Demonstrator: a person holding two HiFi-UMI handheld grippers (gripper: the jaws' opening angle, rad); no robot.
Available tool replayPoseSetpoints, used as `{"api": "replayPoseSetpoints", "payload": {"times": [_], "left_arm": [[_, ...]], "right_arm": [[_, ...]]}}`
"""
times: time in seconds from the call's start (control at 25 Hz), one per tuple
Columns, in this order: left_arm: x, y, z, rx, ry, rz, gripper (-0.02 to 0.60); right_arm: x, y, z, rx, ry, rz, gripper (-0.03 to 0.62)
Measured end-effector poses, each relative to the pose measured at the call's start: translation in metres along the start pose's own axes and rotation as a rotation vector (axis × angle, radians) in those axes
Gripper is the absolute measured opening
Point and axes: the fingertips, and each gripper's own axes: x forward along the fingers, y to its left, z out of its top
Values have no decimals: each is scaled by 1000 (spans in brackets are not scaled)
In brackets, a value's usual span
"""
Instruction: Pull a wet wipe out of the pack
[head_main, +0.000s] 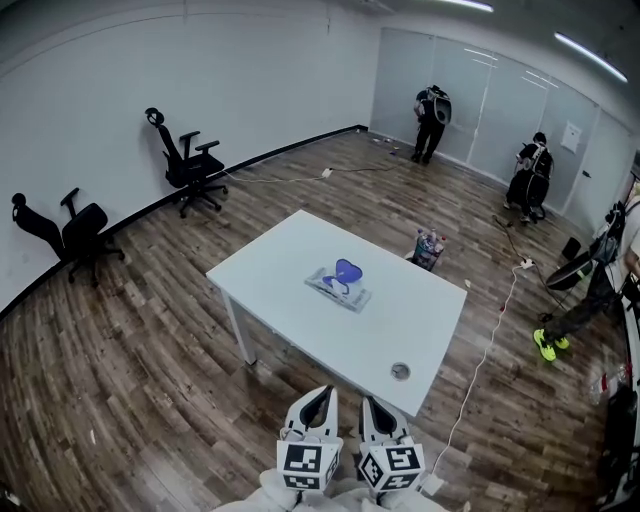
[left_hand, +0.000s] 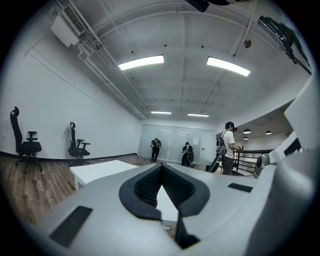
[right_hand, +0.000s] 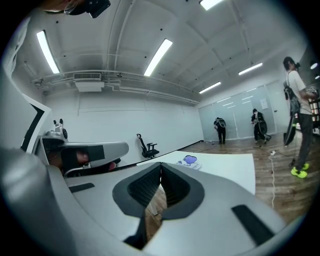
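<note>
The wet wipe pack lies flat in the middle of the white table, its purple lid flap standing up. Both grippers are held side by side short of the table's near corner, well away from the pack. My left gripper has its jaws closed tip to tip with nothing between them, as the left gripper view confirms. My right gripper is likewise shut and empty. In the right gripper view the pack shows small, far ahead on the tabletop.
A round cable hole sits near the table's near corner. A crate of bottles stands on the floor by the far right edge. A white cable runs along the floor at right. Two office chairs stand by the left wall; people stand far off.
</note>
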Motion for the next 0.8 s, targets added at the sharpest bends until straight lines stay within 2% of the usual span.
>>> {"api": "replayPoseSetpoints", "payload": {"times": [0.44, 0.8], "left_arm": [[26, 6, -10, -20, 34, -11, 0], [51, 30, -9, -17, 41, 19, 0]], "right_arm": [[23, -13, -5, 17, 16, 1, 9], [56, -24, -2, 34, 15, 13, 9]]}}
